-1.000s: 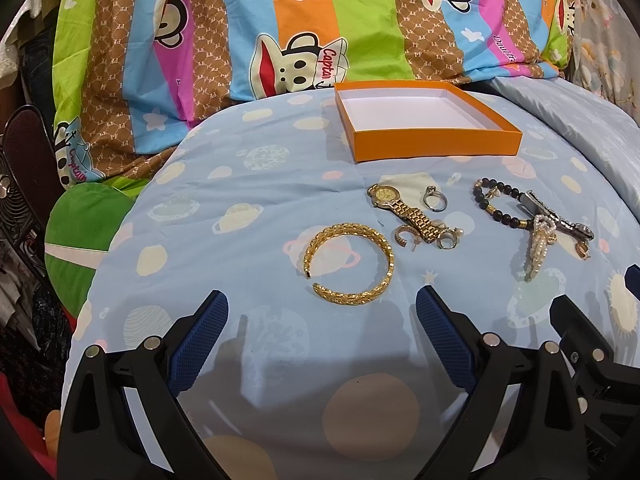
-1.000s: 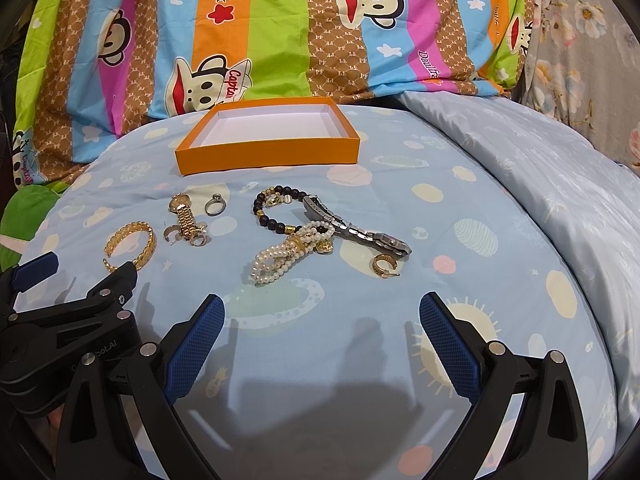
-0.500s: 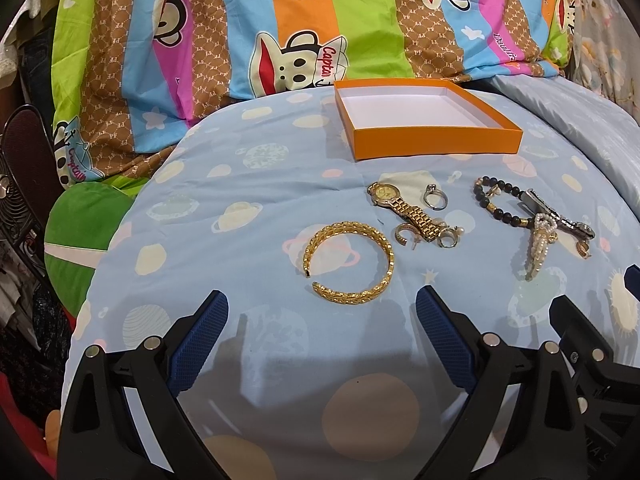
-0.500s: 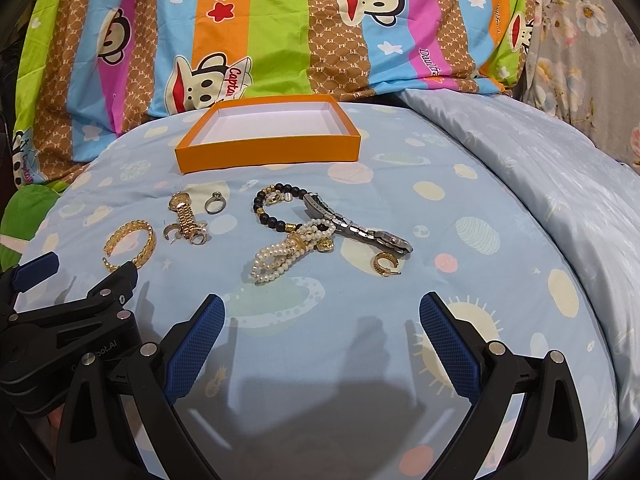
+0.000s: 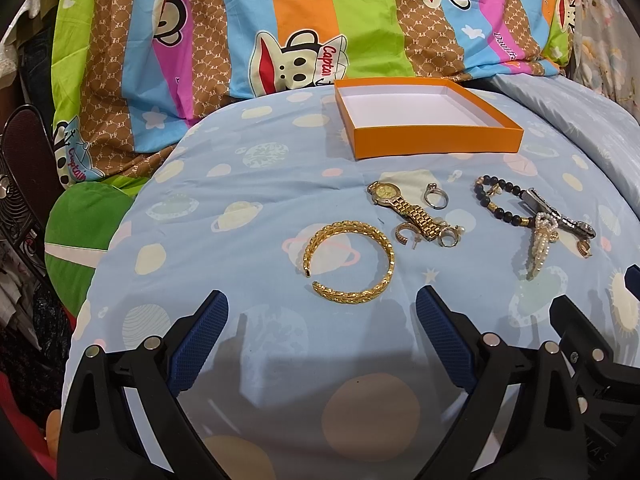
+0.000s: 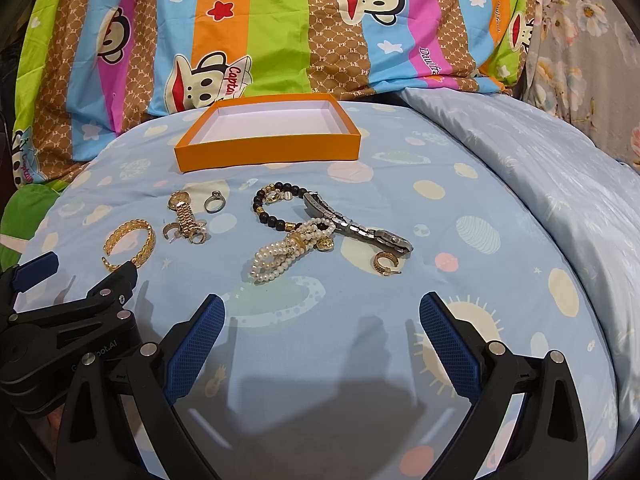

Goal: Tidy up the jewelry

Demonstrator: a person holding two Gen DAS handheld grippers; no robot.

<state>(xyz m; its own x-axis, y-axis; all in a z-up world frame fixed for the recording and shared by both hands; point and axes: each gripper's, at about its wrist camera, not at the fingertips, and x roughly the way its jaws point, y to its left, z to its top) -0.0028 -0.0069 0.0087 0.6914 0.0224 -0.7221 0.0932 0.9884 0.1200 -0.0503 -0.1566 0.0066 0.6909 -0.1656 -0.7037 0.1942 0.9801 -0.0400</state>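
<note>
while both grippers hover low over a pale blue bedspread [image 5: 224, 208], the jewelry lies spread ahead of them. the left gripper [image 5: 322, 324] has its fingers wide apart and holds nothing; a gold cuff bracelet [image 5: 349, 261] lies just ahead of it, between its fingertips and slightly toward the right one. ahead and to the right of that, a gold watch [image 5: 404, 206] lies at a slant, with a gold hoop earring [image 5: 406, 234] touching its strap end, a small ring cluster [image 5: 449, 236] at the same end, and a silver ring [image 5: 435, 199] just beside it. farther right, the right gripper [image 6: 322, 322] also has its fingers spread and grips nothing. ahead of it and a little left of centre, a black bead bracelet [image 6: 276, 208], a pearl bracelet [image 6: 286, 254] and a silver watch [image 6: 356, 226] lie tangled and touching. a second gold hoop earring [image 6: 385, 262] lies just beside the silver watch, ahead of the right fingertip. well beyond all the pieces, an open orange box [image 6: 268, 152] with a white inside sits near a striped cartoon-monkey blanket [image 6: 280, 32].
</note>
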